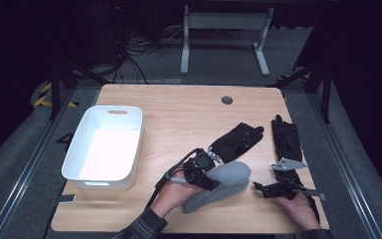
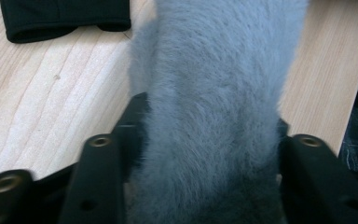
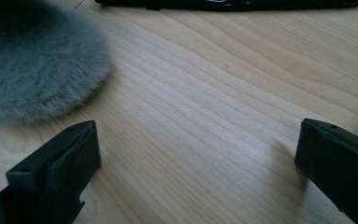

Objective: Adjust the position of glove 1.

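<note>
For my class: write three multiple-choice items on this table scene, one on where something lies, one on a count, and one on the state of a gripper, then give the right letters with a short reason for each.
1. Where does the white bin stand?
A. at the left of the table
B. at the right edge
C. on the floor

2. How many black gloves lie on the table?
A. one
B. two
C. four

3. What is the left gripper doing?
A. hanging open above the bin
B. clamping the grey furry slipper
C. holding a glove

Answers:
1 A, the high view shows the bin left of both hands.
2 B, one black glove lies beside the other black glove, past the grippers.
3 B, the left gripper view shows grey fur pressed between both jaws, while the right gripper stands open over bare wood.
</note>
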A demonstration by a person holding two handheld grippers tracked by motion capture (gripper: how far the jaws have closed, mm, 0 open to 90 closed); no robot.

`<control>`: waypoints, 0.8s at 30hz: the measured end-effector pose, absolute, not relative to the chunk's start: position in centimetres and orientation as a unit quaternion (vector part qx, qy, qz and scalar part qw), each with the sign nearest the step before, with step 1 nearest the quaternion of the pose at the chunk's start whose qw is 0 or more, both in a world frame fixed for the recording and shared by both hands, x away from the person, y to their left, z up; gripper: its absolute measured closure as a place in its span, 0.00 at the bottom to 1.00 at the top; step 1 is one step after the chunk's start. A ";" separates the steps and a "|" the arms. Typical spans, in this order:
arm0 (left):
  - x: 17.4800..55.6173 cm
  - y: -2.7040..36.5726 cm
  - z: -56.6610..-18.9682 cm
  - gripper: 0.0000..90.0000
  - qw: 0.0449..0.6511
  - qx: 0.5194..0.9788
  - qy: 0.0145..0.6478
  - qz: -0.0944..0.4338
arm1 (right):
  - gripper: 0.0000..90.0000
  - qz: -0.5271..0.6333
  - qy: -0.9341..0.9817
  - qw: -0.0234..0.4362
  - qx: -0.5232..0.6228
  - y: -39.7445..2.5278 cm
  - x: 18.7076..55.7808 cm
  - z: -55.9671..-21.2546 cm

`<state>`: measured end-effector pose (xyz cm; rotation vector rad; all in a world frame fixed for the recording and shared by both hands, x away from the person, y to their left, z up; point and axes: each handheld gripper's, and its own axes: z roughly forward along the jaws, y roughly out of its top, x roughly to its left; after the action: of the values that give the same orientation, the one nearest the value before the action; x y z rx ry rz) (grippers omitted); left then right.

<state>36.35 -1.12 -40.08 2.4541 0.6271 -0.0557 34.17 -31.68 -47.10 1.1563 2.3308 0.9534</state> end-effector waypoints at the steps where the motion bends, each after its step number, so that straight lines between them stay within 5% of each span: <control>1: 36.3 -1.1 -40.0 0.46 0.304 0.923 0.236 -0.023 | 0.00 0.338 0.827 0.184 0.410 -31.7 34.2 -47.1; 6: 36.0 -0.7 -39.1 0.29 0.324 0.919 0.223 -0.027 | 0.00 0.338 0.827 0.184 0.410 -31.7 34.2 -47.1; 10: 35.9 0.0 -38.0 0.29 0.352 0.910 0.221 -0.017 | 0.00 0.338 0.827 0.184 0.410 -31.7 34.2 -47.1; 16: 36.1 1.0 -36.9 0.72 0.375 0.904 0.205 -0.008 | 0.00 0.338 0.827 0.184 0.410 -31.7 34.2 -47.1; 21: 36.3 1.0 -37.7 0.92 0.375 0.905 0.201 -0.012 | 0.00 0.338 0.827 0.184 0.410 -31.7 34.2 -47.1; 24: 36.0 0.4 -38.9 0.95 0.359 0.913 0.192 -0.026 | 0.00 0.338 0.827 0.184 0.410 -31.7 34.2 -47.1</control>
<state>35.96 0.35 -38.95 2.3551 0.4945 -0.0663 34.16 -31.67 -47.10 1.1557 2.3315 0.9536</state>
